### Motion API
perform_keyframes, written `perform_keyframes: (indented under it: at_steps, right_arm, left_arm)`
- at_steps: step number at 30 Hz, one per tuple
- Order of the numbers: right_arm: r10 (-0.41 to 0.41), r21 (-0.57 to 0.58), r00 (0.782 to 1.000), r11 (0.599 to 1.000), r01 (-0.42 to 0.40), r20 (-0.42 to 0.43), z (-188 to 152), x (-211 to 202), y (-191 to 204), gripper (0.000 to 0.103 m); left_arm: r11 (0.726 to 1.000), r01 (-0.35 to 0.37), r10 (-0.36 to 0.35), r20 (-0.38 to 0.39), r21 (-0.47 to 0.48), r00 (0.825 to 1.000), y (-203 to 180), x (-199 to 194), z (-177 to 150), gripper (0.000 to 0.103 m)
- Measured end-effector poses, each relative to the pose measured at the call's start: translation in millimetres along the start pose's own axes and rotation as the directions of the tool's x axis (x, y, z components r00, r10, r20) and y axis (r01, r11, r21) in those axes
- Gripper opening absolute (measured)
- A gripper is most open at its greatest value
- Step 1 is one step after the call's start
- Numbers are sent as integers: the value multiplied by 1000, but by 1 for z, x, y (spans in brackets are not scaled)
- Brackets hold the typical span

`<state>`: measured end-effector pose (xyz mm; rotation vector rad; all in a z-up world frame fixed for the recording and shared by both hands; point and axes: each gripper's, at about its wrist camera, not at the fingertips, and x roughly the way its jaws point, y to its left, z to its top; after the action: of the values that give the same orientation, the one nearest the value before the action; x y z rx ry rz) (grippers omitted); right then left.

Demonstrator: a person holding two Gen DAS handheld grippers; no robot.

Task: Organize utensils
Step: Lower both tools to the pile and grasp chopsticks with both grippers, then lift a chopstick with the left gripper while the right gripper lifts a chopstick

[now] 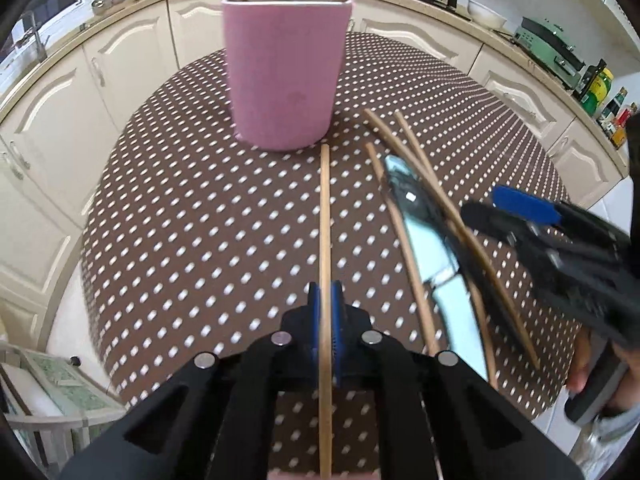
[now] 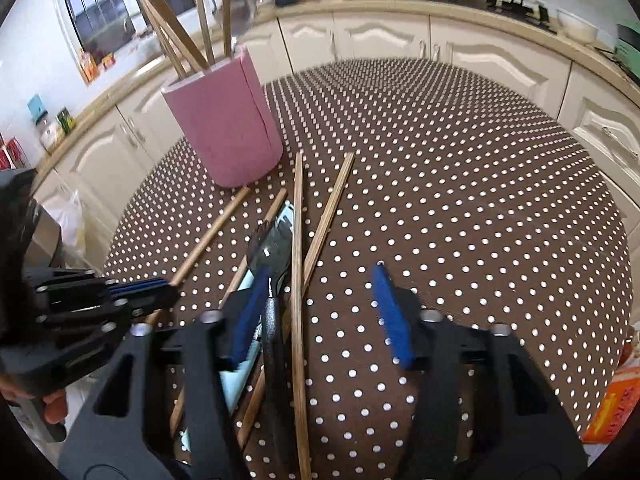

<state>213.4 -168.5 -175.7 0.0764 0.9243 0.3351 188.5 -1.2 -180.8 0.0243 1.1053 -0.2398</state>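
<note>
So: round table (image 1: pixel 224 240) under a brown cloth with white dots fills both views; cream cabinets (image 1: pixel 100 80) curve round behind it, a worktop above them with a hob at upper right of the left wrist view, a green appliance (image 1: pixel 548 46) and bottles at the right edge, ladles hanging at upper left; a dark window (image 2: pixel 104 0) sits upper left in the right wrist view; an orange packet (image 2: pixel 612 412) at its lower right edge.

Pink holder (image 1: pixel 286 72) stands upright at top centre of the left view, wooden sticks and a metal utensil poking out of it; just below its base a single chopstick (image 1: pixel 325 220) runs straight down the frame; left gripper (image 1: pixel 326 320) has its blue pads clamped together on that chopstick, low centre.

Right of it a loose pile: more chopsticks (image 2: pixel 298 260) crossed over a fork (image 2: pixel 268 248) with a dark handle and a pale blue utensil (image 2: pixel 236 380); right gripper (image 2: pixel 320 312) sits over the pile, fingers apart, left pad beside the fork neck, one chopstick passing between the pads; whether any pad presses on it cannot be told; a hand (image 1: pixel 600 384) holds it at lower right of the left view.
</note>
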Motion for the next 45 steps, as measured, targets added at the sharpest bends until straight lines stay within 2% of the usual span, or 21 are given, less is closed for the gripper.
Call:
perform_keyframes:
  at_steps: [1, 5, 11, 12, 20, 31, 32, 35, 38, 41, 45]
  right_arm:
    - [4, 3, 1000, 1000, -4, -19, 1, 4, 1, 35]
    - [11, -3, 997, 1000, -12, -73, 5, 14, 2, 32]
    - [-34, -23, 992, 999, 32, -119, 15, 15, 6, 24]
    - [-49, -28, 991, 999, 46, -124, 19, 15, 7, 19]
    - [-69, -32, 981, 997, 65, -179, 24, 19, -10, 18]
    - [-136, -108, 955, 988, 111, -265, 69, 54, -3, 18]
    - [-135, -108, 955, 988, 110, -265, 71, 57, -1, 18]
    - [-122, -91, 960, 991, 102, -254, 74, 60, -3, 8]
    - [-74, -56, 973, 996, 63, -220, 66, 54, -12, 7]
    - [-29, -19, 990, 999, 26, -138, 66, 40, -20, 6]
    - [4, 11, 1000, 1000, -4, -26, 62, 11, -28, 6]
  left_arm:
    - [1000, 1, -1, -3, 0, 1000, 3, -3, -3, 6]
    - [1000, -5, 5, -15, -11, 1000, 9, -2, 3, 6]
    - [1000, -19, 19, -38, 11, 999, 7, 8, 23, 6]
    - [1000, -21, 22, -40, 12, 999, 7, 11, 27, 6]
    - [1000, -24, 25, -69, 16, 997, 10, 24, 47, 8]
    - [997, -48, 53, -103, 54, 993, 2, 35, 61, 9]
    - [997, -47, 52, -102, 57, 993, 2, 36, 62, 9]
    - [998, -38, 43, -89, 57, 995, 2, 36, 61, 8]
    - [998, -29, 32, -61, 48, 998, 3, 34, 57, 8]
    - [999, 6, -5, -39, 38, 999, 4, 30, 52, 7]
    - [999, 32, -33, 25, 43, 999, -3, 13, 47, 6]
